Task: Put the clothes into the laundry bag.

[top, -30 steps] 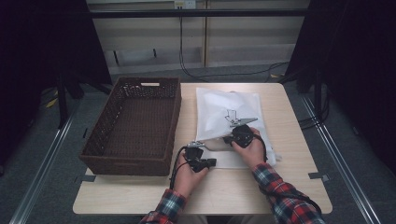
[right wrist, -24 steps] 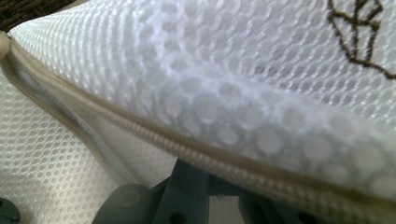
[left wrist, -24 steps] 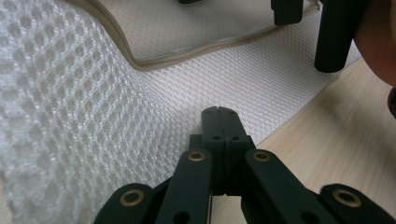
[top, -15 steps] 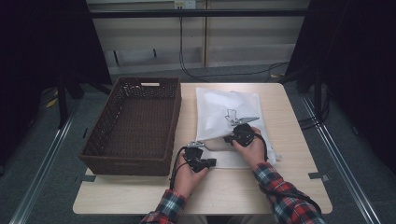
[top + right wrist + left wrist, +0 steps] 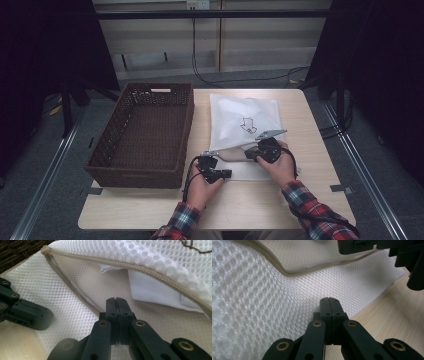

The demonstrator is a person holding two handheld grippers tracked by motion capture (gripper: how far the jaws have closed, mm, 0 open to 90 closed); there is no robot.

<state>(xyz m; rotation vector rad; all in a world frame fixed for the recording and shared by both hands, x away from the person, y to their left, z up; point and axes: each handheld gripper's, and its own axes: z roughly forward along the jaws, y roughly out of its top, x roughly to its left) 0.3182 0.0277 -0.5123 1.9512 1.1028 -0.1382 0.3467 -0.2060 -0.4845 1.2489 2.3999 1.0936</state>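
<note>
A white mesh zip bag [image 5: 245, 115] with a dark arrow print lies on the table, its beige-zipped mouth toward me and gaping. A folded white cloth [image 5: 155, 290] shows inside the mouth. My right gripper [image 5: 248, 154] points left at that mouth, shut. Its tips [image 5: 116, 300] sit over the bag's lower layer, where the lower zip edge [image 5: 72, 287] runs up to them. My left gripper [image 5: 227, 173] points right, shut, with its tips [image 5: 328, 300] lying on the mesh [image 5: 262, 302] near the bag's front edge. I see nothing between either pair of jaws.
A dark wicker basket [image 5: 145, 130] stands on the left of the wooden table [image 5: 310, 150], close beside the bag. The right gripper's body [image 5: 387, 247] hangs just beyond the left gripper's tips. Bare wood lies in front of both hands.
My right gripper has shifted slightly rightward and up at the bag's mouth. The left gripper has stayed put.
</note>
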